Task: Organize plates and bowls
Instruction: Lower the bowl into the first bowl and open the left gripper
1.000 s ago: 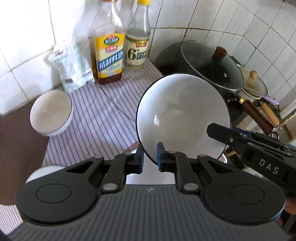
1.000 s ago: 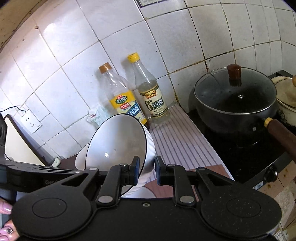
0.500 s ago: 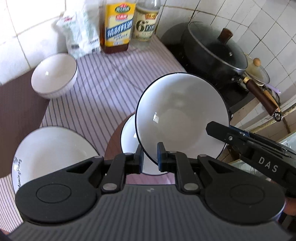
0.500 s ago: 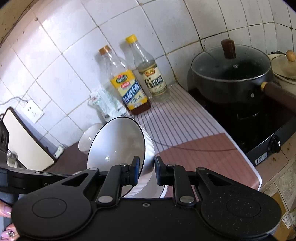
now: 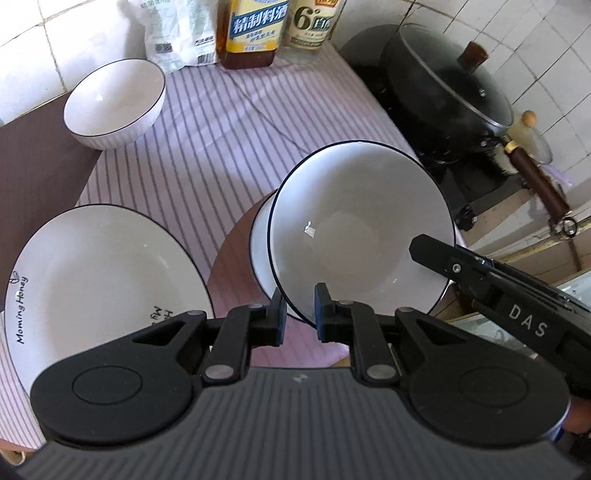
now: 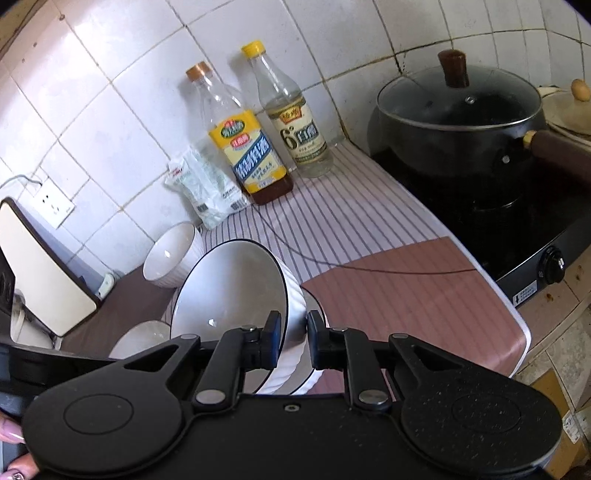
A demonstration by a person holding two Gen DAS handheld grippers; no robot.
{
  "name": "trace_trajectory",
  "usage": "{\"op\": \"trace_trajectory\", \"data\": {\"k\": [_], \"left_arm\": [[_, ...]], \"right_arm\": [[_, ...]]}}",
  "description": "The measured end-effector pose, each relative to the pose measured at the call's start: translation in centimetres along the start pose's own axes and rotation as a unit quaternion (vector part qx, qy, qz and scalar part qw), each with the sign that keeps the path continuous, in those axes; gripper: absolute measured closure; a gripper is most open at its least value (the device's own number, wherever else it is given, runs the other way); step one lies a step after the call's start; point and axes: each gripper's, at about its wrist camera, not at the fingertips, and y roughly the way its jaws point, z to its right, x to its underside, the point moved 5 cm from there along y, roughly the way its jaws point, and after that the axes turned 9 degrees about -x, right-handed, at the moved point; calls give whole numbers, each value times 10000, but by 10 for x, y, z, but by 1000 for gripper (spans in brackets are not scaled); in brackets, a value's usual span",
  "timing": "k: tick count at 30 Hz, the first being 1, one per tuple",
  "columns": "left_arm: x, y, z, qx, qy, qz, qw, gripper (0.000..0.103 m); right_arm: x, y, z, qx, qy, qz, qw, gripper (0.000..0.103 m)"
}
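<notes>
change: I've lowered the held bowl point(image 5: 364, 225) over the lower bowl point(image 5: 260, 251) | left claw point(image 5: 298, 310), right claw point(image 6: 292, 341): clamped on its rim | next: nest it

White black-rimmed bowl point(image 5: 354, 229), purple-striped cloth point(image 5: 207, 147), black pot point(image 6: 458, 125)

The left wrist camera sat just behind its gripper point(image 5: 299, 310), looking steeply down at the striped worktop point(image 5: 207, 155) from close above. The right wrist camera looked less steeply toward the tiled wall point(image 6: 110, 110). Both views shared the tilted bowl point(image 5: 362, 229) point(image 6: 232, 291), the bottles point(image 5: 255, 33) point(image 6: 243, 147) at 12 o'clock and the pot point(image 5: 450, 92) point(image 6: 458, 122) at 2 o'clock.
</notes>
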Motion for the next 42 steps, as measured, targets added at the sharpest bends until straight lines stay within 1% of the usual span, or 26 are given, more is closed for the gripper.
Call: {"op": "trace_trajectory", "data": {"k": [5, 8, 11, 15, 18, 19, 22, 24, 26, 28, 31, 34, 36, 40, 42], "left_arm": [[0, 10, -1, -226, 15, -145, 9996, 90], [-1, 17, -2, -197, -15, -277, 9994, 89], [-4, 18, -4, -230, -13, -273, 9994, 89], [-6, 20, -5, -276, -21, -339, 9990, 88], [-7, 24, -8, -303, -94, -410, 9987, 87], [-7, 24, -9, -309, -105, -399, 9987, 87], [-6, 26, -11, -256, -172, -413, 9987, 87], [-5, 27, -14, -202, -250, -439, 9985, 87], [-5, 26, -16, -111, -363, -434, 9983, 87], [-4, 22, -19, -37, -416, -373, 9984, 87], [-4, 14, -23, 35, -406, -208, 9990, 87], [-4, 2, -30, 80, -390, 11, 9992, 87], [-3, -6, -37, 76, -381, 159, 9991, 86], [-1, -23, -53, 145, -391, 436, 9982, 83], [0, -32, -62, 170, -401, 579, 9974, 81]], "right_arm": [[6, 14, -1, 98, -171, -157, 9997, 85], [8, 21, -3, 262, -449, -212, 9984, 85], [11, 27, -6, 446, -849, -286, 9950, 85], [12, 34, -10, 538, -1224, -329, 9905, 85], [13, 39, -12, 601, -1370, -365, 9881, 85], [13, 40, -12, 631, -1424, -318, 9873, 86], [14, 41, -15, 890, -1736, -242, 9805, 86], [14, 40, -15, 850, -1838, -239, 9790, 86], [13, 40, -14, 814, -1822, -283, 9795, 83], [14, 40, -14, 816, -1878, -322, 9783, 81], [15, 32, -18, 846, -1950, -264, 9768, 79], [12, 19, -27, 829, -1895, -152, 9783, 70], [11, 11, -34, 758, -1885, -92, 9791, 69], [10, 0, -60, 618, -2100, 62, 9757, 56], [12, -1, -74, 478, -2192, 80, 9745, 53]]}}
